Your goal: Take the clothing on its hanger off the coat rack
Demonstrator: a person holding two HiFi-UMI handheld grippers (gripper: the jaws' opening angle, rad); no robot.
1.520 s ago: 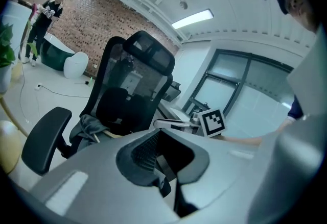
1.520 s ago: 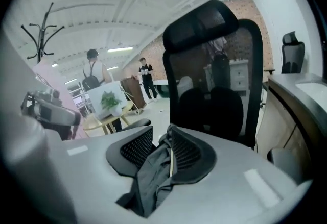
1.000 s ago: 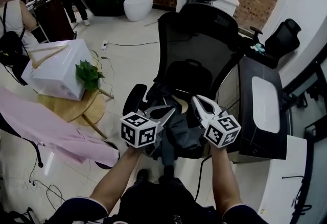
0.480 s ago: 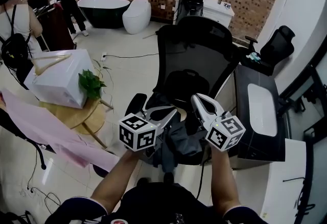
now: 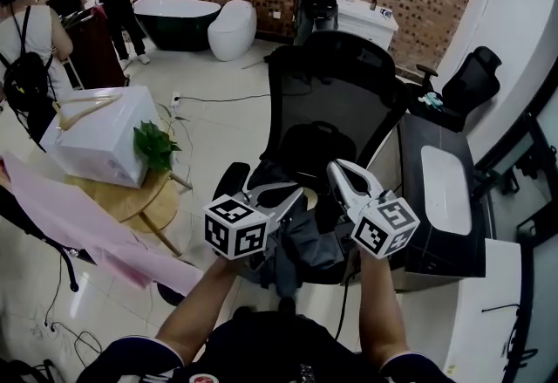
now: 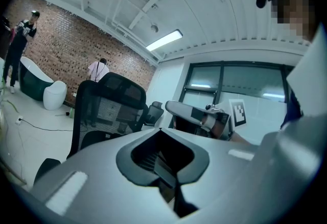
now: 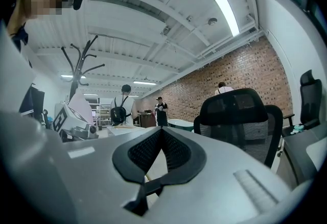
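Your left hand-held gripper (image 6: 160,130) and right hand-held gripper (image 7: 162,128) are pressed together, empty — only the right gripper view shows the coat rack (image 7: 76,67) above pink clothing (image 7: 82,108).

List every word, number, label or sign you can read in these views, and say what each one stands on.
No readable text in any view.
Black-and-white patterned cube on the left tool and its twin on the right tool: coded squares only, no letters or digits.
White rectangular box on the round wooden table: no print visible.
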